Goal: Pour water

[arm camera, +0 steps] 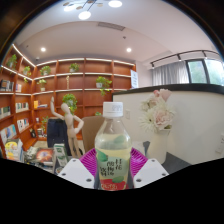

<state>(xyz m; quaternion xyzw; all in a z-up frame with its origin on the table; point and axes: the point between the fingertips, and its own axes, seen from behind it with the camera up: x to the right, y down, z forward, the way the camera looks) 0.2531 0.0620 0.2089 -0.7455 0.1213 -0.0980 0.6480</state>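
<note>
Gripper view: tool (113,172) clenched on clear plastic white-capped water bottle (113,150), upright at twelve o'clock, likely preventing spills before pouring.

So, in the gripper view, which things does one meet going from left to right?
Bookshelves → wooden mannequin figure → water bottle, held between the gripper fingers → pale flowers → windows.
</note>
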